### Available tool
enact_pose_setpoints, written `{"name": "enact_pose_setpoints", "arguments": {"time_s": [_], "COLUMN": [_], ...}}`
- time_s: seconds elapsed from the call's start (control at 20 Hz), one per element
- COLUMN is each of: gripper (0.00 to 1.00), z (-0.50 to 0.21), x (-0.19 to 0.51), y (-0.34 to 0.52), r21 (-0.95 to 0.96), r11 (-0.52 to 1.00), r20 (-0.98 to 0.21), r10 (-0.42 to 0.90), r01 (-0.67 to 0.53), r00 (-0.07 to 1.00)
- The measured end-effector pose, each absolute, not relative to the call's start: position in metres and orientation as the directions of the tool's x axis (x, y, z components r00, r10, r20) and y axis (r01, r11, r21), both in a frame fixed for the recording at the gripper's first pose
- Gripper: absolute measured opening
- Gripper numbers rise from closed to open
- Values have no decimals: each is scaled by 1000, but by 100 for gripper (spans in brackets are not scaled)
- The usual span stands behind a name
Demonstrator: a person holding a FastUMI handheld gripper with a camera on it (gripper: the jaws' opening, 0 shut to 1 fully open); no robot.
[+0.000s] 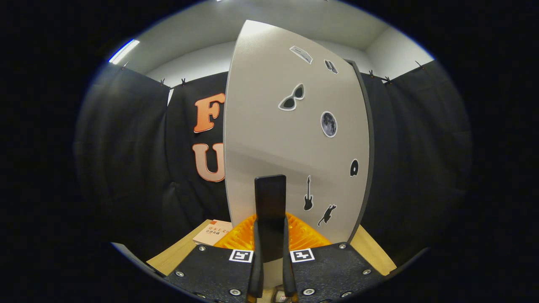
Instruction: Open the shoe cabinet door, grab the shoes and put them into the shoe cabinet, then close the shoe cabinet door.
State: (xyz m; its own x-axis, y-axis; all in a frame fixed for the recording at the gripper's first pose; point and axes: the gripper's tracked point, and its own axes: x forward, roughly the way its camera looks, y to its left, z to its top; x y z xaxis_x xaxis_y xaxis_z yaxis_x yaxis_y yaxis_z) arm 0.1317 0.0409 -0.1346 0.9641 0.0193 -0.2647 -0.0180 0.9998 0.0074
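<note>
The shoe cabinet door [269,139] is a pale grey panel with several small stickers, standing close in front of me. Its dark upright handle [270,202] sits between my two fingers. My gripper [270,235] is shut on that handle, with one finger pressing on each side. A dark edge [367,147] runs down the door's right side. Whether the door is swung out from the cabinet I cannot tell.
A wooden tabletop [177,256] lies below, under the cabinet. A small book [212,233] rests on it just left of my fingers. Black cloth walls [126,160] stand close on both sides and behind the cabinet.
</note>
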Motion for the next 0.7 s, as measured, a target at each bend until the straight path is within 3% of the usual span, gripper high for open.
{"name": "enact_pose_setpoints", "arguments": {"time_s": [0.7], "gripper": [16], "z": [-117], "x": [71], "y": [-53], "r21": [39], "r11": [994], "r20": [-256], "r10": [111], "r01": [-105], "r00": [960]}}
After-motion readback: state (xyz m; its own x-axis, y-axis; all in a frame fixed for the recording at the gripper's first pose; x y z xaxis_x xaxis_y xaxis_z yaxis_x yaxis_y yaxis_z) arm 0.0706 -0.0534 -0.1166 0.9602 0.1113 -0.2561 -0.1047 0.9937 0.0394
